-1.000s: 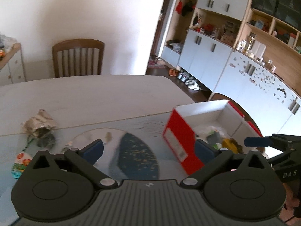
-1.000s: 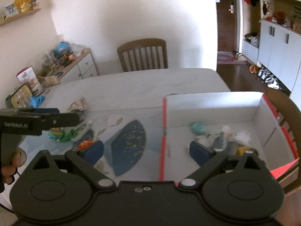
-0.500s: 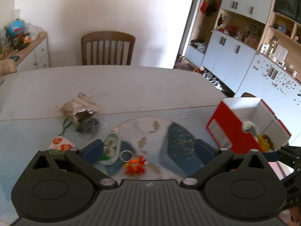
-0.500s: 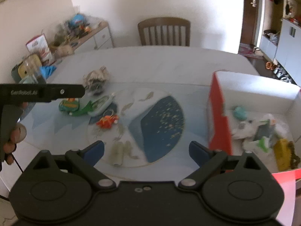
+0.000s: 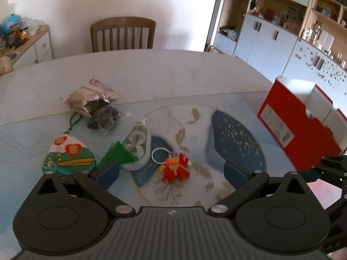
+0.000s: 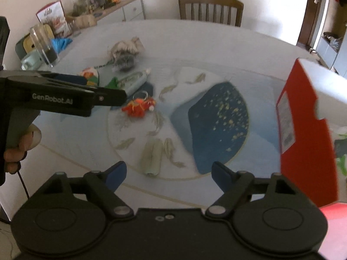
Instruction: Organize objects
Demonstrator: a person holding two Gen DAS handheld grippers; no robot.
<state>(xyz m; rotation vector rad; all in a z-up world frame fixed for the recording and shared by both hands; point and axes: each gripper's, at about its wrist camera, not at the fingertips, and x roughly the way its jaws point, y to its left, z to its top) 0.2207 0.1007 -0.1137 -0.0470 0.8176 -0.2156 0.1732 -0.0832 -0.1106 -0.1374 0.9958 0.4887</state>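
My left gripper (image 5: 171, 173) stands open just above the table. A red plush keychain (image 5: 175, 169) lies on the mat between its fingers, untouched. Left of the keychain are a clear pouch (image 5: 136, 145), a green tassel (image 5: 118, 155) and a fan-shaped ornament (image 5: 69, 156). Further back lie a foil bag (image 5: 91, 99) and a dark packet (image 5: 104, 119). My right gripper (image 6: 169, 173) hovers lower on the mat, its jaws closing with nothing between the pads. A pale rolled item (image 6: 151, 156) lies just ahead of it. The red box (image 6: 303, 125) stands at the right.
A wooden chair (image 5: 123, 33) stands at the table's far side. At the table's left edge are a glass jar (image 6: 44, 45) and a cluttered sideboard (image 6: 104, 6). A person's hand (image 6: 15, 151) holds the left gripper's handle. Cabinets (image 5: 271, 39) line the right wall.
Both views have swung left, away from the red box and onto the small items, and both grippers have come down toward the table. The right jaws have narrowed a little.
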